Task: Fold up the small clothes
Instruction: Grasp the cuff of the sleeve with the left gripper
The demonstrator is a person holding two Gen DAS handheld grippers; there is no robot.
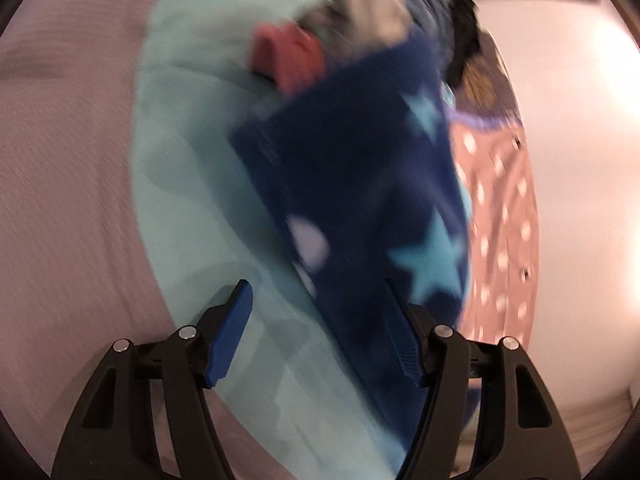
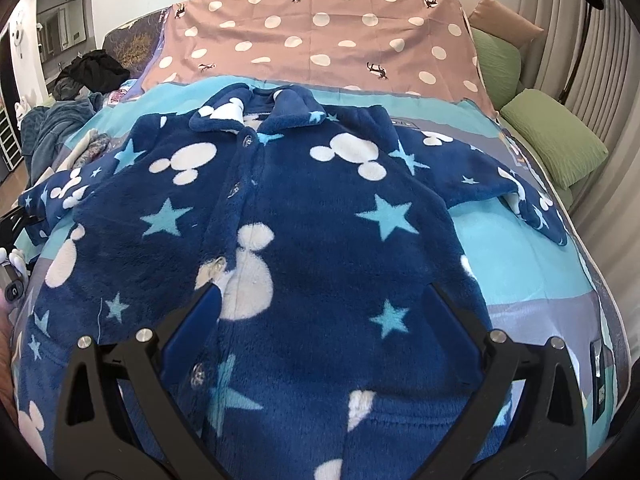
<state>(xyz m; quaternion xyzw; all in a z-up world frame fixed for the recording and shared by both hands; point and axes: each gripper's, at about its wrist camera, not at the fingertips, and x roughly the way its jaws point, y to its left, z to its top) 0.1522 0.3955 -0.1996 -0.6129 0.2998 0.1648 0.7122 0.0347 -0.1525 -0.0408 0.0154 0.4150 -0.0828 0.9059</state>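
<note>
Black gripper arms with blue pads fill the bottom of both views. Seen from its own camera, the right gripper (image 2: 322,300) points down at a slant over the jacket (image 2: 304,216), its jaws spread wide with fleece below and between them; nothing is pinched, so it is released. Whether the pads touch the cloth I cannot tell.

From the left camera, which is badly blurred, the left gripper (image 1: 320,312) has its jaws partly apart. A sleeve (image 1: 360,184) of the same navy fleece hangs or lies across the right-hand pad and into the gap, while the left-hand pad stands clear over the sheet (image 1: 192,184). Whether the sleeve is actually clamped I cannot tell.

The jacket, navy with white mouse heads and pale blue stars, lies spread face up on the bed, buttoned down the front, collar at the far end. One sleeve stretches out to the right of the right-wrist view; the other runs off to the left edge.

Under it is the turquoise sheet, and beyond that a pink cloth (image 2: 320,36) with white dots. Green pillows (image 2: 556,148) sit at the far right, and a heap of dark clothes (image 2: 90,70) lies at the far left. No containers are visible.
</note>
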